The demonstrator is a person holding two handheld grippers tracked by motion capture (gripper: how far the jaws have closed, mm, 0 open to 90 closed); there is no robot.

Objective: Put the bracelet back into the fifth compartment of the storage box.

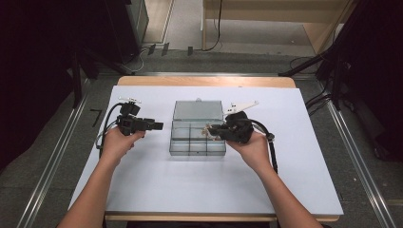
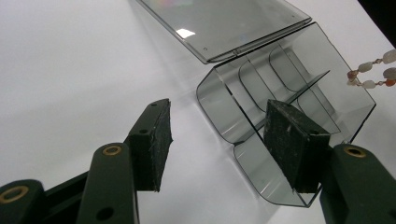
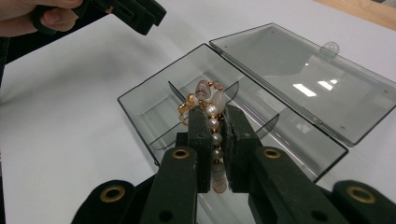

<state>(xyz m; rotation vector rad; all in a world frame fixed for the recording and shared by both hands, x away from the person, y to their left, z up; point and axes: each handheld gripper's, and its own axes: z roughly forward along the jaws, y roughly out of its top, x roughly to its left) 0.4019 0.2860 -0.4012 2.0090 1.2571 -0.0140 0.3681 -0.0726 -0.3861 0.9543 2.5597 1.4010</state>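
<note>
A clear grey compartment box [image 1: 197, 146] sits mid-table with its lid [image 1: 198, 110] laid open on the far side. My right gripper [image 1: 215, 128] hovers over the box's right half, shut on a bracelet of pearl and gold beads [image 1: 206, 131]. In the right gripper view the bracelet [image 3: 213, 122] is pinched between the pads of that gripper [image 3: 215, 114], above the box [image 3: 140, 109] and its dividers. My left gripper [image 1: 159, 126] is held left of the box, jaws open and empty. Its own view shows the gripper [image 2: 219, 116] framing the box's near corner [image 2: 219, 116], with the beads [image 2: 373, 74] at the far right.
White table surface [image 1: 142, 180] stretches all around the box, with a wooden edge at the back [image 1: 204, 80]. The open lid [image 3: 303, 79] lies flat beyond the box. Dark stands and cables [image 1: 332, 71] crowd the floor behind the table.
</note>
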